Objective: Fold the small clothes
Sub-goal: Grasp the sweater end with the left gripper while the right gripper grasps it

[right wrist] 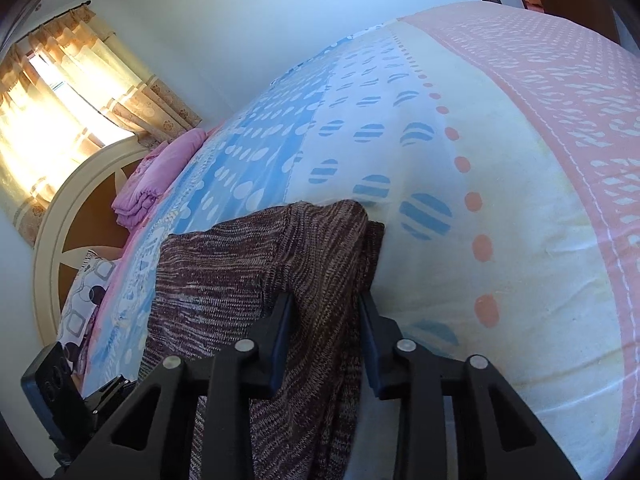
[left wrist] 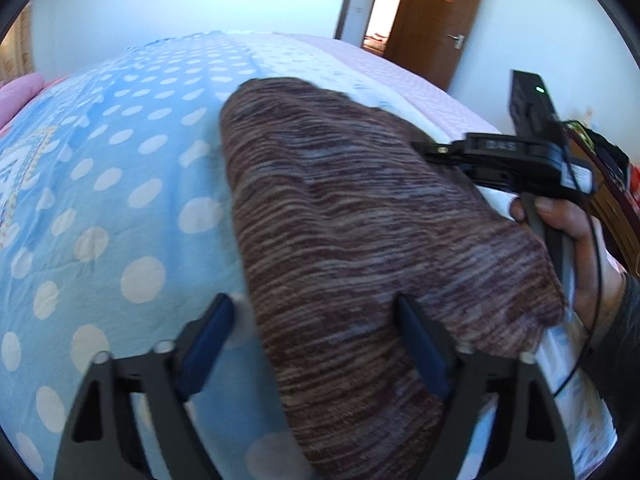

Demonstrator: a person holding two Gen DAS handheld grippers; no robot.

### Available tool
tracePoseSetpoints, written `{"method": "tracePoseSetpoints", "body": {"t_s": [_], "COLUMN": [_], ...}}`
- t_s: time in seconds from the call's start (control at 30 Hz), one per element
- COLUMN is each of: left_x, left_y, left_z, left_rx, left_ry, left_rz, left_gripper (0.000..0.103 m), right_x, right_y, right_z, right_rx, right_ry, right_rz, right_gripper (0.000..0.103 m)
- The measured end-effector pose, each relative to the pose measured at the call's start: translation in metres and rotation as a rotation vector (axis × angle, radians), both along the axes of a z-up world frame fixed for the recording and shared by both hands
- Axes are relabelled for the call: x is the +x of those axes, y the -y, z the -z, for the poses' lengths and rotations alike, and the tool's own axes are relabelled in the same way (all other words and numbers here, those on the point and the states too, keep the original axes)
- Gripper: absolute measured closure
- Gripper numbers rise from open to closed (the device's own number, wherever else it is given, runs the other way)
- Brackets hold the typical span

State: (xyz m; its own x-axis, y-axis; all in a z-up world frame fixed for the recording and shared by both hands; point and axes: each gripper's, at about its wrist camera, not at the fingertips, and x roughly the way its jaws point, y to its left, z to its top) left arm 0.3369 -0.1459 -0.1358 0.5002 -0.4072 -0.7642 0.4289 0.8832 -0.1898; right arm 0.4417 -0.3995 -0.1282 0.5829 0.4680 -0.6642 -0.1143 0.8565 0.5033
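Note:
A brown striped knit garment (left wrist: 360,220) lies folded on the bed's dotted cover (left wrist: 120,184). My left gripper (left wrist: 316,320) is open, its jaws wide apart, straddling the garment's near left edge. In the left wrist view the right gripper (left wrist: 424,150) reaches in from the right at the garment's far edge, held by a hand (left wrist: 580,240). In the right wrist view my right gripper (right wrist: 326,312) has its jaws set around a fold of the garment (right wrist: 320,264); the cloth fills the gap between them.
The bed cover (right wrist: 480,160) has blue, cream and pink bands. A folded pink blanket (right wrist: 160,168) and a pillow (right wrist: 84,296) lie by the headboard (right wrist: 52,224). A curtained window (right wrist: 60,92) is behind. An open wooden door (left wrist: 436,16) stands past the bed.

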Motion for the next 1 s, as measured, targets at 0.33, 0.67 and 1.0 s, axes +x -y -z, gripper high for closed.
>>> {"method": "tracePoseSetpoints", "body": {"t_s": [0.33, 0.67, 1.0], "left_x": [-0.025, -0.052, -0.088], "left_y": [0.011, -0.004, -0.034], "left_z": [-0.018, -0.039, -0.043], "left_rx": [0.082, 0.098, 0.112], "left_ry": [0.054, 0.053, 0.047], "left_rz": [0.021, -0.006, -0.046], "left_gripper": [0.069, 0.072, 0.073], "right_x": [-0.017, -0.051, -0.075], "right_y": [-0.018, -0.04, -0.082], "right_z": [-0.02, -0.05, -0.059], "right_rx": [-0.074, -0.033, -0.009], "right_ry": [0.038, 0.091, 0.098], "right_rz": [0.019, -0.005, -0.068], "right_gripper": [0.085, 0.085, 0.086]}}
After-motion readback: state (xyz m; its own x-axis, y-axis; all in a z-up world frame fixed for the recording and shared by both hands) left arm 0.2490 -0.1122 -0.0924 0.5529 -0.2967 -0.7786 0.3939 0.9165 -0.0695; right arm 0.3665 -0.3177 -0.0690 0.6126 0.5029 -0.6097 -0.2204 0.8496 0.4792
